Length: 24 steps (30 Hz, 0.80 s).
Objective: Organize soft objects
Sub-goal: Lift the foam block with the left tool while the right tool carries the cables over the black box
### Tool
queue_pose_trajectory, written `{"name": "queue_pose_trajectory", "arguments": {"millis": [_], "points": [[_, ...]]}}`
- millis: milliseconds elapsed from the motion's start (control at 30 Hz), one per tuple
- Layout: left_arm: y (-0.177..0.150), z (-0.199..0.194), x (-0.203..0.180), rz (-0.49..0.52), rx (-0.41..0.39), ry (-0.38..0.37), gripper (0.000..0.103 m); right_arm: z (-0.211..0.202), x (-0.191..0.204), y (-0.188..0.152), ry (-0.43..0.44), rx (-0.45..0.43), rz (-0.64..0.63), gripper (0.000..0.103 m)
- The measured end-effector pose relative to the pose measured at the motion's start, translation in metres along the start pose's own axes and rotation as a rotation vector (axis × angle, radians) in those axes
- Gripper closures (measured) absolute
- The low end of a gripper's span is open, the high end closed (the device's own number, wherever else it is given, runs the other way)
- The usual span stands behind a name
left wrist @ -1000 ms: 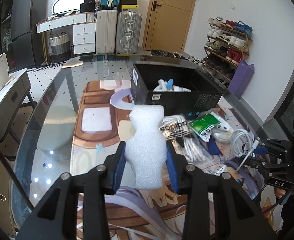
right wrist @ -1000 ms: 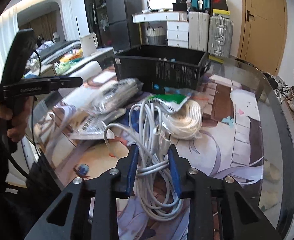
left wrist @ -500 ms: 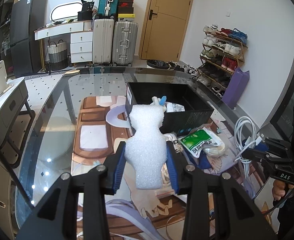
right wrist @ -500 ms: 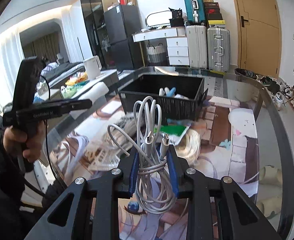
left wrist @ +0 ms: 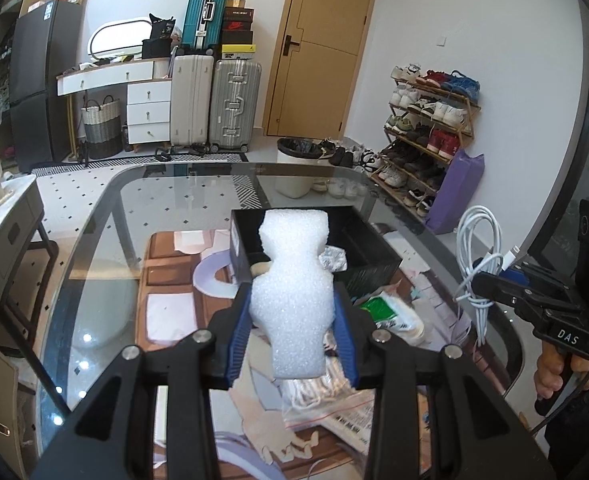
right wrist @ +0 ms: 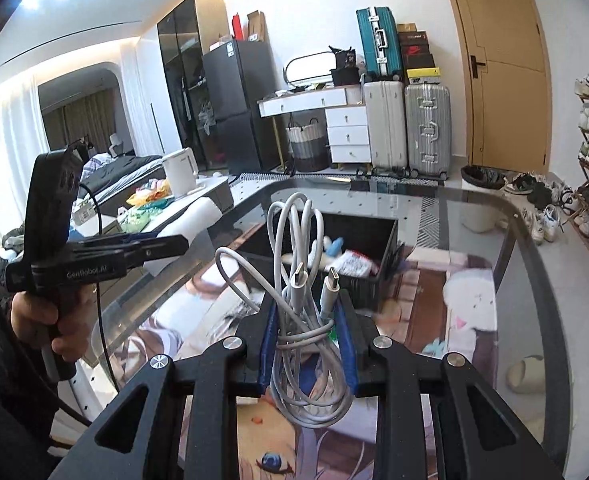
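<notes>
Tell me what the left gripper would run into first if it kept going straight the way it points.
Probably the black box. The left gripper, shut on the white foam piece, points down toward it with nothing between; depth is hard to judge, so the foam's tip may already be over its rim.

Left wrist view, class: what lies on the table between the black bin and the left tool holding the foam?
In the left wrist view, a green-and-white packet lies between the bin and the left tool gripping the foam.

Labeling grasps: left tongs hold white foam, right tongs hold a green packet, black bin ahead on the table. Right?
One error: the right tongs hold a coiled white cable, as the right wrist view shows. The left tongs do hold the foam, black bin ahead.
</notes>
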<state>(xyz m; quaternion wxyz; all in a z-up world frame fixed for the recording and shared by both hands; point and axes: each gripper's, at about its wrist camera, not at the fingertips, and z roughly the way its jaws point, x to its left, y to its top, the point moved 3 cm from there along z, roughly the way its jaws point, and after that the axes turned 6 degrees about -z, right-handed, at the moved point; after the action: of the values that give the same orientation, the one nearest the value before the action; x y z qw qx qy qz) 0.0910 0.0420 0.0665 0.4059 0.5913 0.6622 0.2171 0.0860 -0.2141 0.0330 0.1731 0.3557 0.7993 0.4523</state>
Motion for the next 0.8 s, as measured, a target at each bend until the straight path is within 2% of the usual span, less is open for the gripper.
{"name": "queue_pose_trajectory", "arguments": {"millis": [433,567,633,800], "points": [[0.022,-0.005,-0.003,-0.025,-0.007,-0.038,0.066,-0.01,-0.005,0.04,0.0,-0.056,0.002,0.076],[0.029,-0.002,-0.008,-0.005,0.0,-0.038,0.066,-0.008,-0.008,0.046,-0.002,-0.06,0.006,0.076],[0.035,-0.003,-0.011,0.021,-0.022,-0.016,0.066,-0.005,-0.009,0.049,-0.002,-0.059,0.007,0.076],[0.046,0.006,-0.015,0.024,-0.01,-0.031,0.066,0.005,-0.016,0.049,-0.001,-0.045,0.023,0.076]]}}
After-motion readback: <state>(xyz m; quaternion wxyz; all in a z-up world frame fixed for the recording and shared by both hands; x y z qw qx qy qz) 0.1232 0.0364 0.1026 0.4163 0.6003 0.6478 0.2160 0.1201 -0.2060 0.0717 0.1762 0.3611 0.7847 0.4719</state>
